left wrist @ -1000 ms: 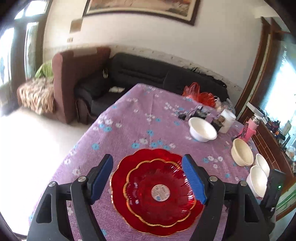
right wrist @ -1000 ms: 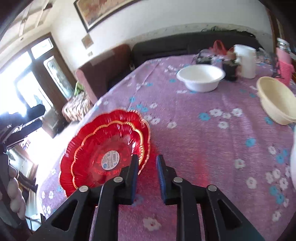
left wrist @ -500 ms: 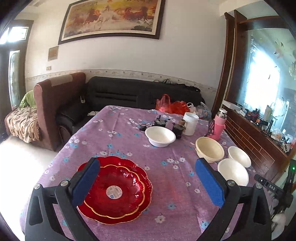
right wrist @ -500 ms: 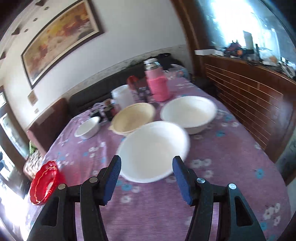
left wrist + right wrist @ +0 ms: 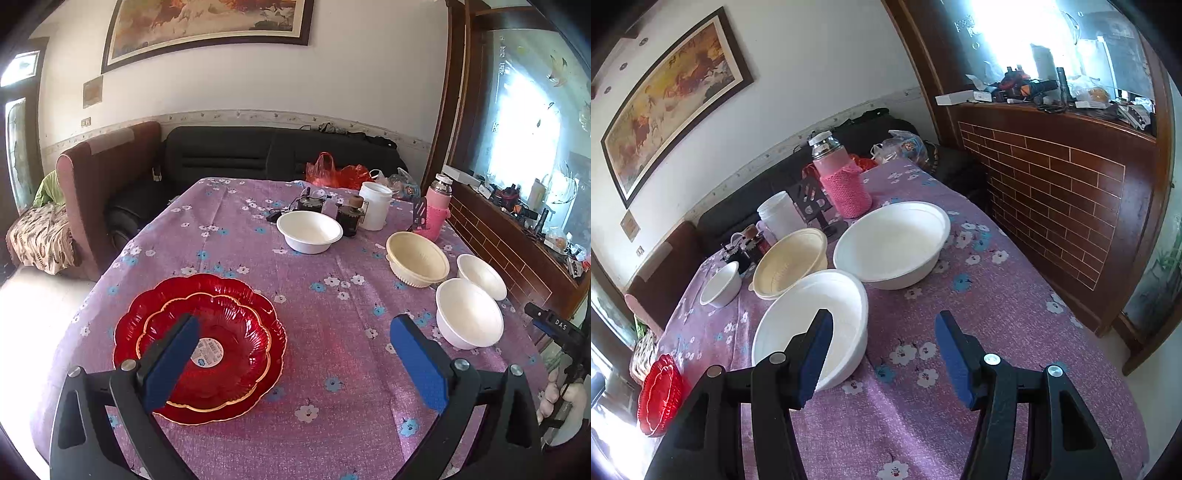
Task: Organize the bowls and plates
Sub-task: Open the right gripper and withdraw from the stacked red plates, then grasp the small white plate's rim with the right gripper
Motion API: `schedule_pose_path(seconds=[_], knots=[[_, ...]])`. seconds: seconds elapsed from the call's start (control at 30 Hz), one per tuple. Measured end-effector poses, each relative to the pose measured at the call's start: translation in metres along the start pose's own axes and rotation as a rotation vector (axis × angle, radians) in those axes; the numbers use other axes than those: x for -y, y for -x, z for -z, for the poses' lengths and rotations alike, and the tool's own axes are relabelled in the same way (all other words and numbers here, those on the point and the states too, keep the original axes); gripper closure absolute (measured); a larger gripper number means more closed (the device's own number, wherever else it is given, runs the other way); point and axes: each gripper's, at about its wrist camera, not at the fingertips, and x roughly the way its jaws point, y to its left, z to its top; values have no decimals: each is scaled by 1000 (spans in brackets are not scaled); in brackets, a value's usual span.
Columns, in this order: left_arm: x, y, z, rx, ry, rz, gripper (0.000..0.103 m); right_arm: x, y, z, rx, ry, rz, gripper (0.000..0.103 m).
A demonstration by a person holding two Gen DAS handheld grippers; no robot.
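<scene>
Both hand-held grippers have left the red plates since a second ago: the right one has swung across to the white bowls, the left one has pulled back and toward the middle of the surface. Left hand-held gripper (image 5: 293, 350): jaws have just been opening, now spread wide, nothing between them; its left pad sits in front of the red plates (image 5: 229, 332), the smaller nested in the larger, near the surface's (image 5: 332, 280) left front edge. Right hand-held gripper (image 5: 882, 360): jaws have just been opening, now partly spread and empty, left pad over the rim of the near white bowl (image 5: 798, 317). Behind it: cream bowl (image 5: 792, 260), a second large white bowl (image 5: 892, 242) and a small white bowl (image 5: 721, 283) farther left. Pink flask (image 5: 844, 181) at the back.
</scene>
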Motion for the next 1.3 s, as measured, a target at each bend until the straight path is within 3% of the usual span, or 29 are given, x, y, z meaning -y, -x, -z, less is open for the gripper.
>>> schedule_pose_path(seconds=[0.23, 0.43, 0.57, 0.63, 0.8, 0.87, 0.97, 1.17, 1.3], knots=[[-14, 19, -16, 12, -10, 19, 0, -60, 15, -26, 32, 97, -74, 41], [-40, 82, -68, 127, -53, 27, 0, -159, 86, -89, 157, 240, -178, 41], [-66, 122, -112, 177, -64, 34, 0, -233, 138, -149, 190, 273, -252, 38], [-79, 134, -134, 182, -70, 41, 0, -273, 159, -181, 205, 290, -252, 35], [-100, 127, -176, 123, -54, 84, 0, -365, 183, -243, 302, 367, -145, 27], [-102, 112, -188, 105, -42, 123, 0, -380, 174, -248, 293, 364, -135, 27], [-95, 77, -195, 87, -32, 136, 0, -385, 131, -237, 210, 354, -168, 27], [-74, -39, -199, -46, 19, 154, 0, -364, -29, -179, -67, 363, -178, 28], [-70, -142, -192, -167, 113, 144, 0, -337, -136, -128, -240, 294, -208, 51]])
